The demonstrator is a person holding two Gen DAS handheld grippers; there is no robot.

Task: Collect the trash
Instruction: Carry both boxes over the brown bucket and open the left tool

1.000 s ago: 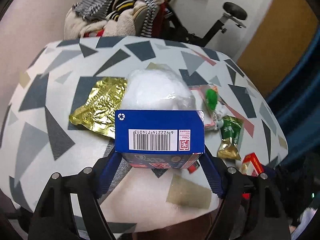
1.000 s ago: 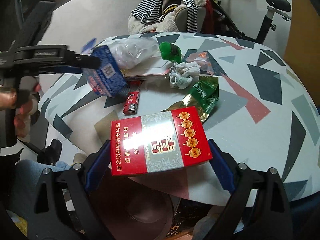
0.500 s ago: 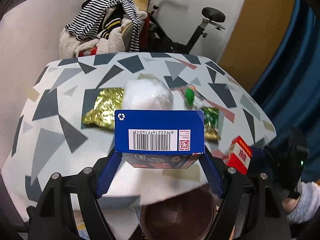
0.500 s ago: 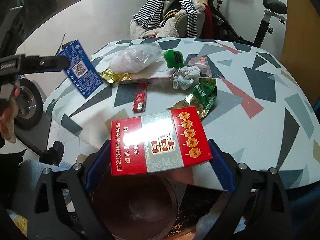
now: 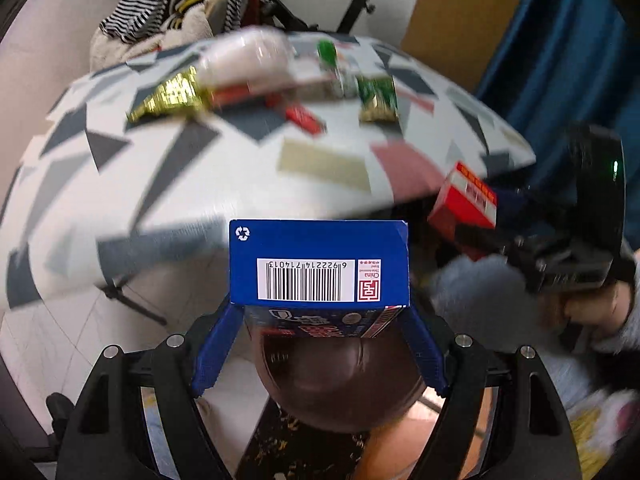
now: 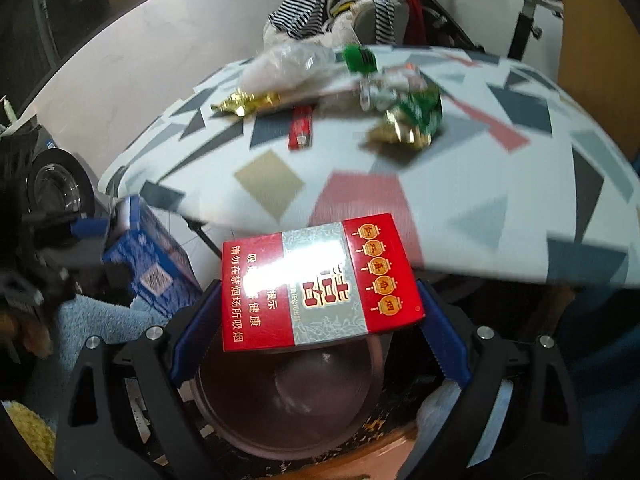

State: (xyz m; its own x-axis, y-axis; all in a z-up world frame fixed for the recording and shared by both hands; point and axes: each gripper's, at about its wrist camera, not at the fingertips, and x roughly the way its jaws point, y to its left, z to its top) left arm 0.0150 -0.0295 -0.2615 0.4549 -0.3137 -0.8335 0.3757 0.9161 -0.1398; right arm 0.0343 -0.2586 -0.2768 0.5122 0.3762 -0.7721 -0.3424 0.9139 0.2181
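My left tool (image 5: 320,312) is clamped on the blue box (image 5: 319,266); my right tool (image 6: 320,320) is clamped on the red carton (image 6: 320,280), both above the brown bin (image 6: 288,400).

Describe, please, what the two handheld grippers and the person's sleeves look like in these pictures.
Both the left gripper and the right gripper share one design: black angular plastic frames with silver screw heads, and ridged blue fingers. The right one carries a small green light. The sleeves are fuzzy pale blue-grey fleece.
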